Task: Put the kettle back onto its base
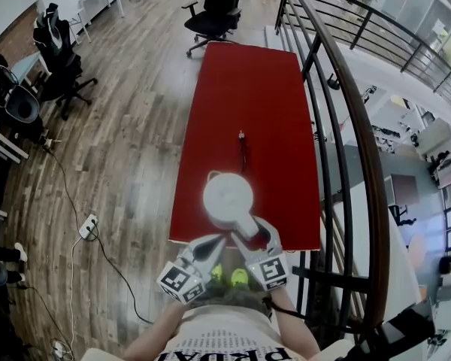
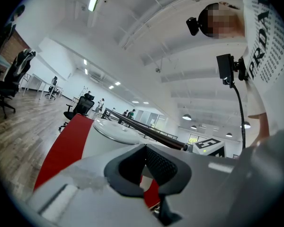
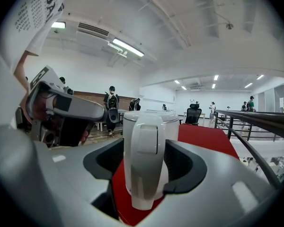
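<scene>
Head view: the white plastic electric kettle (image 1: 228, 198) stands at the 6 o'clock end of the long red surface (image 1: 248, 89), with its handle pointing toward 5 o'clock. A thin black cord (image 1: 243, 145) runs away from it toward 12 o'clock. The right gripper (image 1: 252, 235) reaches in around the handle, and the left gripper (image 1: 213, 243) hovers just beside the kettle at about 7 o'clock. No base shows under the kettle from this steep angle, since the body covers whatever it sits on.

Left gripper view: its jaws stand slightly apart with nothing between them. The kettle's lid lies beyond, at about 11 o'clock of the jaws.

Right gripper view: the jaws are spread wide. The kettle's handle stands upright between them, and neither pad appears to press on it. The foot of the kettle is cut off behind the handle and jaws.

Judging by the kettle resting upright and the loose right gripper, the placing looks finished or nearly so. Seating on the base cannot be confirmed. What remains is drawing the right gripper clear.
</scene>
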`<state>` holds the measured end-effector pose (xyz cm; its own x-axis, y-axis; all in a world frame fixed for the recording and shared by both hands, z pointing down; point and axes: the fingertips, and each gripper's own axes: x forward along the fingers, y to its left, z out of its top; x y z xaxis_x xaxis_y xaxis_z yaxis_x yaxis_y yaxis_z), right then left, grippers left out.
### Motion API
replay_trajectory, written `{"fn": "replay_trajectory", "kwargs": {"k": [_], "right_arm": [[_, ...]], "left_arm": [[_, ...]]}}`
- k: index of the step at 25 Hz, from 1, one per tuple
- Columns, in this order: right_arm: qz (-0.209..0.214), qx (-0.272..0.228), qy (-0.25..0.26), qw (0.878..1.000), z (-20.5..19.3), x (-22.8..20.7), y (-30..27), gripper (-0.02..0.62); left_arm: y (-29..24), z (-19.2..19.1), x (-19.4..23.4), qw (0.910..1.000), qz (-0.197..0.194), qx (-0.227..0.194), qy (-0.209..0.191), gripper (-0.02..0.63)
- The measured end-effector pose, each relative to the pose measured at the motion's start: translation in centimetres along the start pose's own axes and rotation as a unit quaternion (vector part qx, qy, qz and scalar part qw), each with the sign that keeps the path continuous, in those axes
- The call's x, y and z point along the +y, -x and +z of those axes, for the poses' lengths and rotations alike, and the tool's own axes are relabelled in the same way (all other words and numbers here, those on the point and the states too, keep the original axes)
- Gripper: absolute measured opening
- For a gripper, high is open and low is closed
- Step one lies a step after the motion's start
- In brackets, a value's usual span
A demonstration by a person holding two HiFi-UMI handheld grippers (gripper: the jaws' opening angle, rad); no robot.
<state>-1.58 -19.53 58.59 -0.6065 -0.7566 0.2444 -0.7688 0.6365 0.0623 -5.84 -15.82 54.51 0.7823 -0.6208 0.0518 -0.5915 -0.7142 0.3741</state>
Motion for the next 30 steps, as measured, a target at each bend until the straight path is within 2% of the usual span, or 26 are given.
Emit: {"fn": "replay_trajectory", "kwargs": {"k": [7, 13, 15, 20, 21, 30], "right_arm": [[0.015, 0.013, 0.0, 1.0, 1.1, 0.2, 0.5, 0.262], [0.009, -0.011, 0.017, 1.0, 4.0, -0.2, 1.5, 0.258], [0.003, -0.018, 0.035, 0.999, 4.6, -0.5, 1.8, 0.229], [-0.009, -0.042, 0.065, 0.997, 6.6, -1.1, 2.6, 0.034], [-0.008, -0.041, 0.069, 0.997, 6.8, -1.0, 2.7, 0.013], [-0.003, -0.036, 0.063, 0.997, 8.0, -0.2, 2.5, 0.008]], "left_arm": [[0.0, 1.0, -0.1, 1.0, -0.004, -0.007, -0.004, -0.008], [-0.4, 2.1, -0.2, 0.9997, -0.008, -0.018, -0.011, -0.008], [-0.7, 2.3, -0.2, 0.9996, -0.01, -0.02, -0.015, -0.008], [-1.5, 2.7, -0.5, 0.999, -0.024, -0.025, -0.028, -0.008], [-1.6, 2.9, -0.5, 0.999, -0.024, -0.026, -0.028, -0.008], [-2.1, 4.7, -0.9, 0.9983, -0.027, -0.034, -0.038, -0.008]]}}
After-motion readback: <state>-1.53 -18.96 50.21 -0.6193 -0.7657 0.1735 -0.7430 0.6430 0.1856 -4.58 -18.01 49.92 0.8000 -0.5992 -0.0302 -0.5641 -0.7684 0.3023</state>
